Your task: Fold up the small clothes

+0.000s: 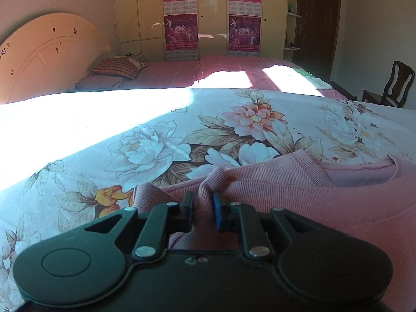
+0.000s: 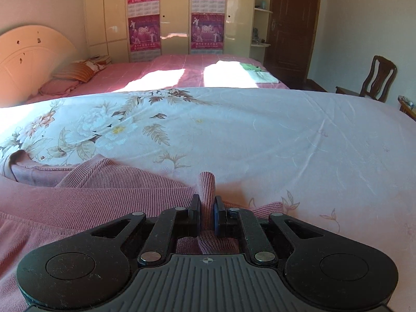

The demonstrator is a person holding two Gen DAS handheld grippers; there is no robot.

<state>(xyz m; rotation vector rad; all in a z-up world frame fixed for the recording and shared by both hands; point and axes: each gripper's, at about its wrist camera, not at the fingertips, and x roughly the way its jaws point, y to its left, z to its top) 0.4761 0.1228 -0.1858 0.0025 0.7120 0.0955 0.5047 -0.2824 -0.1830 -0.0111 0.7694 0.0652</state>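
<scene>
Left wrist: I see the pink sweater (image 1: 299, 195) lying on the floral sheet (image 1: 156, 140), with open sheet ahead and to the left up to the bed's far edge. The left gripper (image 1: 203, 202) is pinching a raised fold of the sweater.

Right wrist: the sweater's edge ends just right of the right gripper (image 2: 207, 205); bare sheet beyond. Its jaws are clamped on a ribbed fold.

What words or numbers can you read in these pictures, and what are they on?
"2010": on the pink calendar posters stuck to the wardrobe doors.
The white Chinese line under each poster picture: too blurred to read.
The calendar grids beneath: too small to read.
Pink sweater, floral bedsheet, left gripper and right gripper: no readable text.
</scene>
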